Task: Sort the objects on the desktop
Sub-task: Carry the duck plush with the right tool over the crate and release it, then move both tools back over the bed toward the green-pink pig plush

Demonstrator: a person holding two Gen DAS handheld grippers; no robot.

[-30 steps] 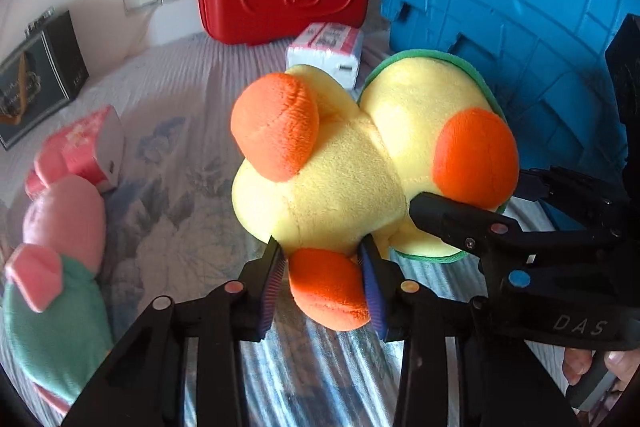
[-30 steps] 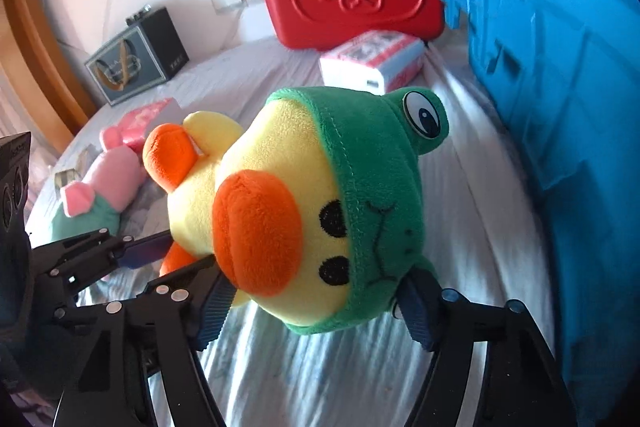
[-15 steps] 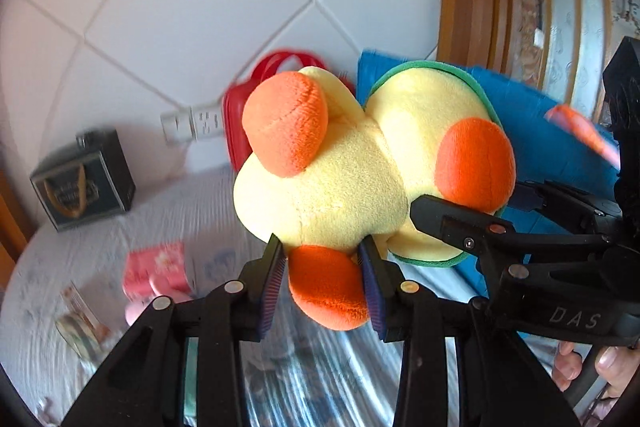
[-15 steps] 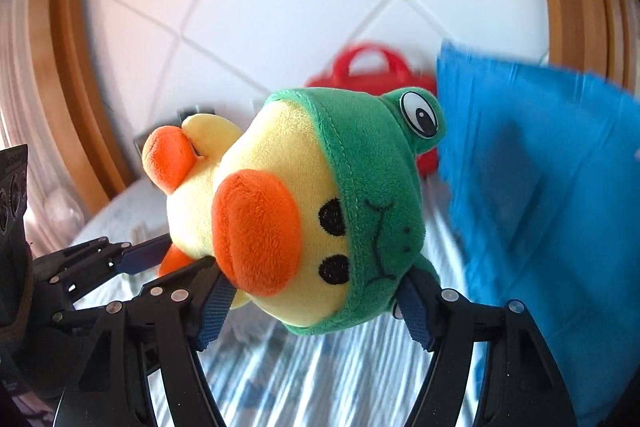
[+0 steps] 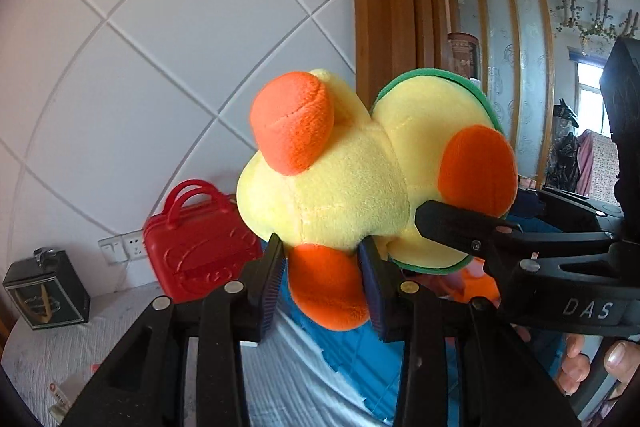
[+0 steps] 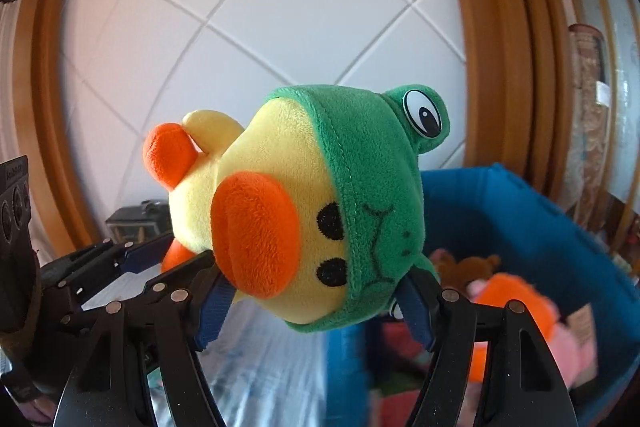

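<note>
A yellow plush duck (image 5: 344, 179) with orange feet and beak and a green frog hood (image 6: 368, 187) hangs high in the air between both grippers. My left gripper (image 5: 324, 283) is shut on one orange foot (image 5: 326, 287). My right gripper (image 6: 312, 307) is shut on the duck's hooded head, its pads pressing at the beak side and the hood side; in the left wrist view it reaches in from the right (image 5: 460, 223). A blue bin (image 6: 520, 227) lies below and to the right, open at the top.
Inside the blue bin lie an orange plush (image 6: 516, 299), a pink plush (image 6: 572, 347) and a brown one (image 6: 468, 263). A red toy case (image 5: 196, 247), a wall socket (image 5: 120, 247) and a dark box (image 5: 44, 291) stand at the back of the cloth-covered table (image 5: 60, 351). A person's fingers (image 5: 592, 367) show at lower right.
Both grippers have risen together with the duck, well above the table. The wall and wooden frame now fill the background, and the bin's open top with plush toys inside has come into view.
</note>
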